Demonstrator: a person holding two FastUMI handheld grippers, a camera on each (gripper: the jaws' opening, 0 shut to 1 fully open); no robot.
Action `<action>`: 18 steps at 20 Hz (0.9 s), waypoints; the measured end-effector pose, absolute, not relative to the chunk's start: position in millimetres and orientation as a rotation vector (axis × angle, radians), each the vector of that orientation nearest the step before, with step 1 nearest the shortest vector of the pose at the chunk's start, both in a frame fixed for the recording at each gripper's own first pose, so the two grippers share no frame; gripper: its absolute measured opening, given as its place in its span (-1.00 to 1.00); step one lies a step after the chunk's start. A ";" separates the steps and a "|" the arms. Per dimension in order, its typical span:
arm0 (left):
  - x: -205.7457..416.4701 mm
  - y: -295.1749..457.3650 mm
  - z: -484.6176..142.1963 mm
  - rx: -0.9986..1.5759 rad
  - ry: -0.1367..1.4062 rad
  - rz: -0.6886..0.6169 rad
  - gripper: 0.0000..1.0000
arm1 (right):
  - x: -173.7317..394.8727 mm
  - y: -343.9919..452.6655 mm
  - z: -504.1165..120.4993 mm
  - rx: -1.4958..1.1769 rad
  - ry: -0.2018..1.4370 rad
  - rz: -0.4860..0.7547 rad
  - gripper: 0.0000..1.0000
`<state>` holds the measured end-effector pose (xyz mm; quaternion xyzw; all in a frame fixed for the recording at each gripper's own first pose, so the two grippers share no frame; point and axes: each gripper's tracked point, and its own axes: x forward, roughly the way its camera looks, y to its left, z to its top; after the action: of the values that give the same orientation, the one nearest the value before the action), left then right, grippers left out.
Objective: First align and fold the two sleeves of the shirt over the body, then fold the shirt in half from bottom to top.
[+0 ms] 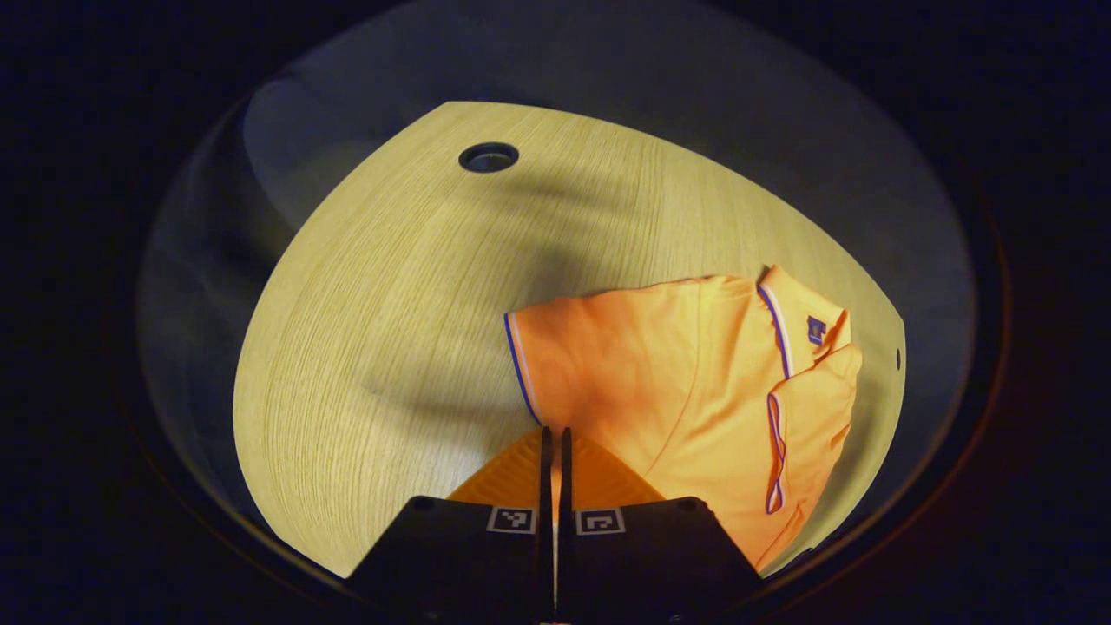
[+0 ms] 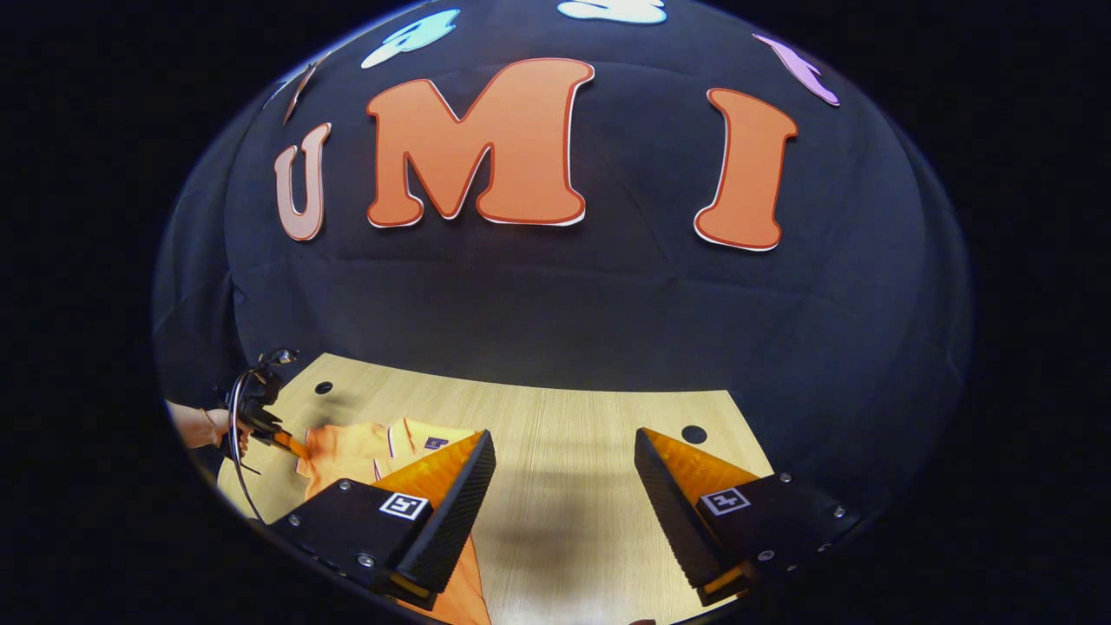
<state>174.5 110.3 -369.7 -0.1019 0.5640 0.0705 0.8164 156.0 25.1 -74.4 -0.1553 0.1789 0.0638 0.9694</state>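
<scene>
pale wood-grain table (image 1: 364, 347) fills the booth floor of both views, with black cloth as the wall behind it; a round dark-rimmed hole (image 1: 489, 157) sits in the tabletop near its far edge in the left gripper view, and two such holes show in the right gripper view, one at the far left (image 2: 323, 387) and one nearer the right side (image 2: 693, 433); the orange shirt (image 1: 686, 382) lies flat on the table, touching it, right of centre in the left gripper view; its sleeve cuffs carry thin blue and white piping, and a small dark blue badge (image 1: 816, 330) sits at the far right end near the collar, too small to read; no other writing on the cloth can be made out; the shirt's long axis runs roughly left to right across that view, collar end toward the right, a piped cuff edge at the left; the left gripper (image 1: 555, 443) has its fingers pressed together with only a thin slit between them, tips at the shirt's near edge, whether cloth is caught there i cannot tell; square black-and-white markers sit on its body; in the right gripper view the right gripper (image 2: 564, 460) is spread wide over bare table, nothing between its fingers, the shirt lying to its left and partly under its left finger; farther off at the left a hand (image 2: 204, 427) holds the other gripper at the shirt's edge.
</scene>
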 end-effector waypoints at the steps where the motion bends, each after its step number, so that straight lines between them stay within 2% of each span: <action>1: 177.2 103.9 -356.9 -0.209 1.189 0.132 -0.96 | 155.4 24.1 -70.8 -0.313 0.350 0.124 0.96; 7: 196.1 38.0 -290.4 -0.082 1.090 -0.047 -0.96 | 145.9 13.5 -55.1 -0.304 0.316 0.093 0.96; 9: 197.0 -9.4 -276.0 -0.061 1.072 -0.135 -0.96 | 141.5 9.7 -51.4 -0.302 0.310 0.087 0.96; 13: 184.5 -76.4 -286.1 -0.036 1.101 -0.256 -0.96 | 135.7 -0.4 -51.5 -0.304 0.315 0.070 0.96; 18: 176.2 -128.9 -318.3 0.018 1.157 -0.300 -0.96 | 133.9 -2.2 -58.9 -0.282 0.343 0.033 0.97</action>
<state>176.2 -128.9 -318.3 0.0085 0.5445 -0.1411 0.8267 133.9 -2.2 -58.9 -0.1398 0.1698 0.0163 0.9754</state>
